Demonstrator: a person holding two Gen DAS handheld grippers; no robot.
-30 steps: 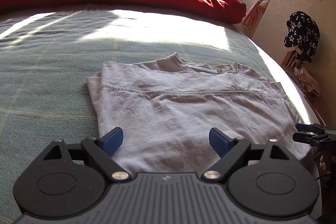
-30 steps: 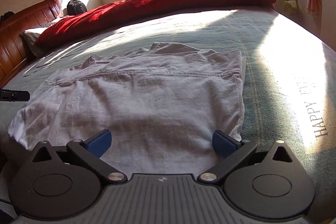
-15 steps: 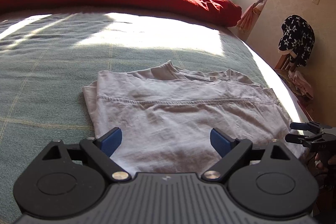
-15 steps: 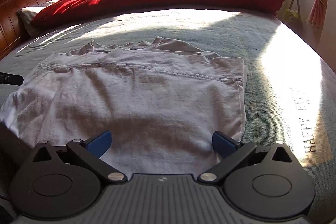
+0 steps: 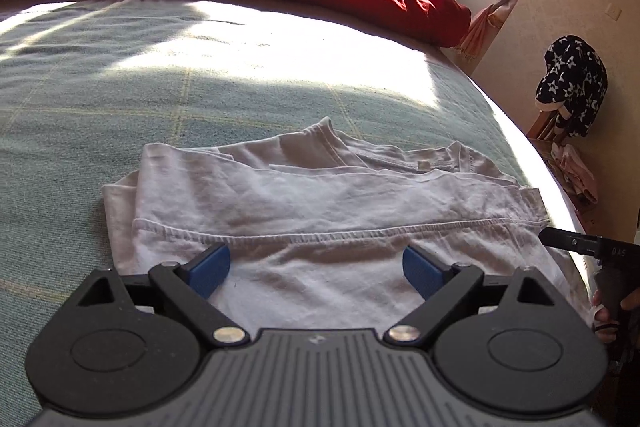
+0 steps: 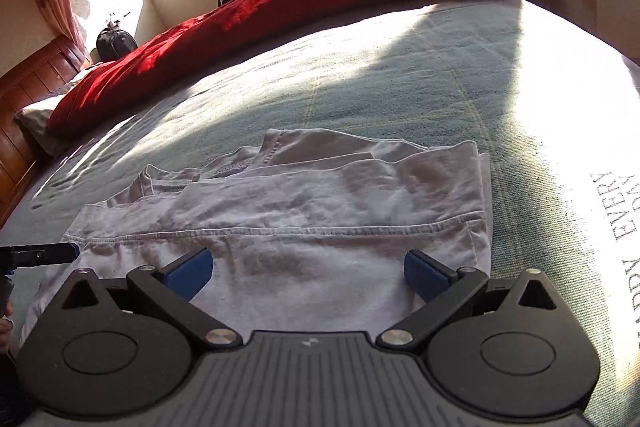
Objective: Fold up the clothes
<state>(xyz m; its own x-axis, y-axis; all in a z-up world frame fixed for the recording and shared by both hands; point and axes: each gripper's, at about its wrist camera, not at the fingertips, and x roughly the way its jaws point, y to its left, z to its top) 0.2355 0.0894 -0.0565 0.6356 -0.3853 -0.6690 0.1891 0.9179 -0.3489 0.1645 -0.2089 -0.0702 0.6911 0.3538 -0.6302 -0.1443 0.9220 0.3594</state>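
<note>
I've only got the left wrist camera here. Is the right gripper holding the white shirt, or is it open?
Observer: Open. In the right wrist view the right gripper has its jaws wide apart over the near part of the white shirt, with nothing between them.
Operator: What's on the bed beyond the shirt in that view?
Observer: Printed lettering on the bed cover, to the right of the shirt. The word "EVERY" is readable.
Operator: And at the opposite edge of that view?
Observer: A wooden headboard at the far left.
</note>
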